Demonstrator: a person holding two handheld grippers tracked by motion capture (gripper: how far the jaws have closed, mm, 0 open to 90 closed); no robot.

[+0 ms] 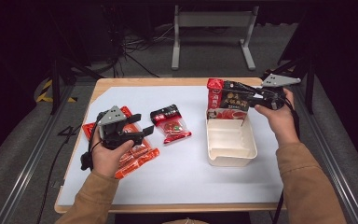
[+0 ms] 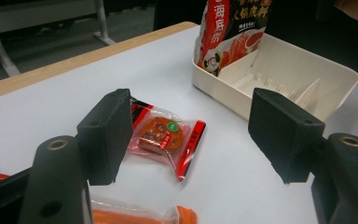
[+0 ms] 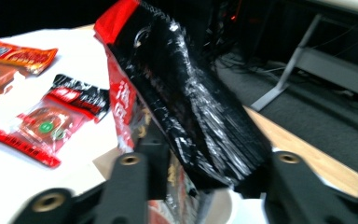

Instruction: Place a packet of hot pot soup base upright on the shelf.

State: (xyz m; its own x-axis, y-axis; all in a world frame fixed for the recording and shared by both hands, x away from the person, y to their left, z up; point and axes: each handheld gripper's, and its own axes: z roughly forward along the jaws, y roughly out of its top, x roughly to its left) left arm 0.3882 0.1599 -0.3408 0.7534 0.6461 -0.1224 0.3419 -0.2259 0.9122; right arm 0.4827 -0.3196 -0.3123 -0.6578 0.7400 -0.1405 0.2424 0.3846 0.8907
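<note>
My right gripper (image 1: pixel 241 97) is shut on a tall red-and-black pouch (image 1: pixel 223 100). It holds the pouch upright, with its lower edge at the far end of a white divided tray (image 1: pixel 230 156). In the right gripper view the jaws (image 3: pixel 205 172) clamp the pouch's shiny black back (image 3: pixel 186 98). My left gripper (image 1: pixel 141 124) stands open above the table's left side, just left of a small red-and-black snack packet (image 1: pixel 170 123). In the left gripper view that packet (image 2: pixel 165 140) lies on the table beyond the wide-apart jaws (image 2: pixel 196 140), with the tray (image 2: pixel 303 70) and the pouch (image 2: pixel 230 28) farther off.
Orange-red flat packets (image 1: pixel 137 156) lie under and beside the left hand; one edge shows in the left gripper view (image 2: pixel 140 217). A white sheet (image 1: pixel 177 177) covers the wooden table. Dark floor, cables and a metal stand (image 1: pixel 212 28) lie beyond the far edge.
</note>
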